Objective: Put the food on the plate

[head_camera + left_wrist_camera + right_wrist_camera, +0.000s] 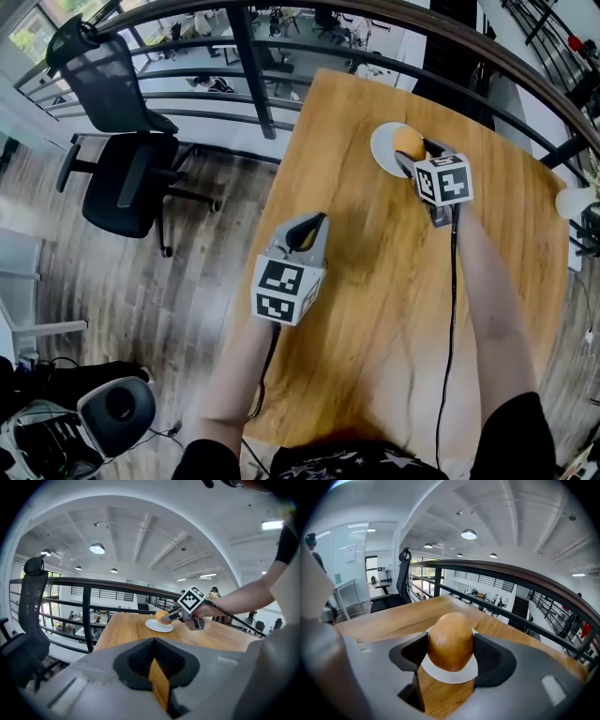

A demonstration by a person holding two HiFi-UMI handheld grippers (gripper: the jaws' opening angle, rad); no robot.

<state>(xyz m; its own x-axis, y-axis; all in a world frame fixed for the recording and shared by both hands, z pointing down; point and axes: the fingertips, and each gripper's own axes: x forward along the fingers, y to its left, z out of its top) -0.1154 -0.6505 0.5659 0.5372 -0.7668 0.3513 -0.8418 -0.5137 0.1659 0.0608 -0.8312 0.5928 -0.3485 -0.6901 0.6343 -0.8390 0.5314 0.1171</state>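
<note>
A brown, rounded piece of food [450, 641], like a bread roll, sits between the pads of my right gripper [450, 654], which is shut on it. Directly beneath it is a small white plate [449, 675] on the wooden table [375, 309]. In the head view the food [409, 142] and right gripper [413, 153] are over the plate [382, 150] at the table's far end. The left gripper view shows the same food [161, 616] just above the plate [159, 627]. My left gripper [318, 221] hovers nearer, at the table's left side, shut and holding nothing.
A black office chair [127, 141] stands on the floor to the left of the table. A dark metal railing [253, 66] curves past the table's far edge. A white round object [574, 202] sits at the table's right edge.
</note>
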